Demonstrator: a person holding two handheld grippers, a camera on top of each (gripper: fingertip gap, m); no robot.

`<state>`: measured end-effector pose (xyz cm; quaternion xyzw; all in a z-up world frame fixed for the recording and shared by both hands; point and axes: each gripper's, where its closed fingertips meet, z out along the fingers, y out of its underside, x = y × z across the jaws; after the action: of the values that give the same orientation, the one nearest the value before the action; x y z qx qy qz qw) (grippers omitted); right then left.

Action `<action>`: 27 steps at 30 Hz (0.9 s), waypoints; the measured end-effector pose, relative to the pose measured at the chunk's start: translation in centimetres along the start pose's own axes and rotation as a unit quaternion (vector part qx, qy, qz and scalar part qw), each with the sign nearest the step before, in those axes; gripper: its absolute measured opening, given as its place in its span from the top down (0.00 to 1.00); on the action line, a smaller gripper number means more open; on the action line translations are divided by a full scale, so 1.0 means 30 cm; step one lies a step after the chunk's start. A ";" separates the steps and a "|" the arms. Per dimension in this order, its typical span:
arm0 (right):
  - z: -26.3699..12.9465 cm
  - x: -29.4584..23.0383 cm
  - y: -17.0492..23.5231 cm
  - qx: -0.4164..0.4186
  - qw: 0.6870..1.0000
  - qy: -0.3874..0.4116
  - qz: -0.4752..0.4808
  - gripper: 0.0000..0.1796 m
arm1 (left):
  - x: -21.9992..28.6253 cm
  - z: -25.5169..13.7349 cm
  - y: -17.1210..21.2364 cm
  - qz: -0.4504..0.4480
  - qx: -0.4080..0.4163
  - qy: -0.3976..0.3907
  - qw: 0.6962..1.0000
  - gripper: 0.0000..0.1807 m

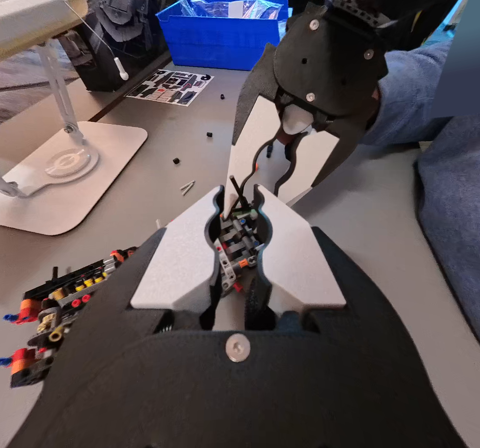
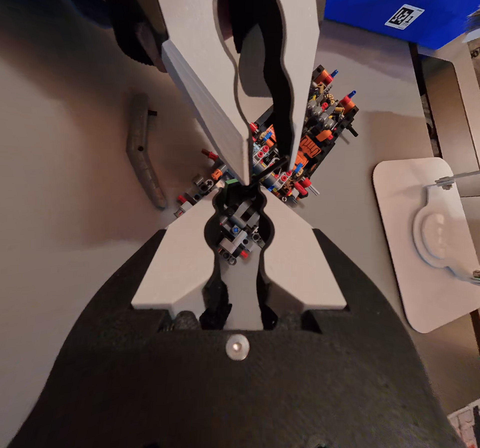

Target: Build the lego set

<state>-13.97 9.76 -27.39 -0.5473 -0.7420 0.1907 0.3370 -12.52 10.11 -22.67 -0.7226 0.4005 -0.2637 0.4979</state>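
Closest to the lens, the left gripper [image 1: 239, 192] has its two pale fingers drawn in on a small grey lego piece [image 1: 237, 248], a cluster of beams and pins lodged in the hollow between them. It looks gripped and held above the grey table [image 1: 350, 253].

A thin black rod [image 1: 237, 191] stands up at a slant from the far end of that piece. The right gripper [image 2: 240, 192] meets it there, tip to tip with the left, its fingers nearly together around the same end. Whether they actually pinch the rod or the piece, I cannot tell.

My reading is that the rod is being seated in the small piece. The next move calls for lining the rod up with its hole and pushing straight along it while the left side holds firm.

Just beyond, on the table, lies the large black, orange and red model [image 1: 59, 303]. A bent grey beam [image 2: 141, 149], loose black bits [image 1: 176, 160] and two grey pins [image 1: 187, 187] are scattered around. Farther out are a white lamp base [image 1: 78, 170], a sticker sheet [image 1: 171, 87] and a blue bin [image 1: 220, 38].
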 end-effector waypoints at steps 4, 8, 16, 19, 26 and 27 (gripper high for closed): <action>0.002 -0.015 -0.006 -0.004 1.000 0.002 -0.014 0.88 | 0.011 0.014 0.005 -0.005 0.004 0.006 1.000 0.99; -0.001 -0.016 -0.012 0.005 1.000 -0.002 -0.009 0.88 | 0.013 0.011 -0.002 -0.011 0.015 0.010 1.000 0.99; -0.040 -0.039 -0.049 0.067 0.994 -0.072 0.052 0.82 | 0.044 0.000 -0.036 0.013 0.039 0.030 0.999 1.00; -0.062 -0.053 -0.064 0.092 0.986 -0.111 0.078 0.83 | 0.062 -0.007 -0.047 0.021 0.045 0.050 0.998 1.00; -0.078 -0.069 -0.064 0.105 0.980 -0.142 0.089 0.87 | 0.085 -0.010 -0.050 0.028 0.051 0.076 0.995 1.00; -0.078 -0.069 -0.064 0.106 0.980 -0.142 0.090 0.87 | 0.084 -0.012 -0.050 0.027 0.053 0.077 0.995 1.00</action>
<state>-13.27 7.00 -25.09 -0.5403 -0.7058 0.3730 0.2661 -10.96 8.10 -21.18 -0.6618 0.4424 -0.3255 0.5103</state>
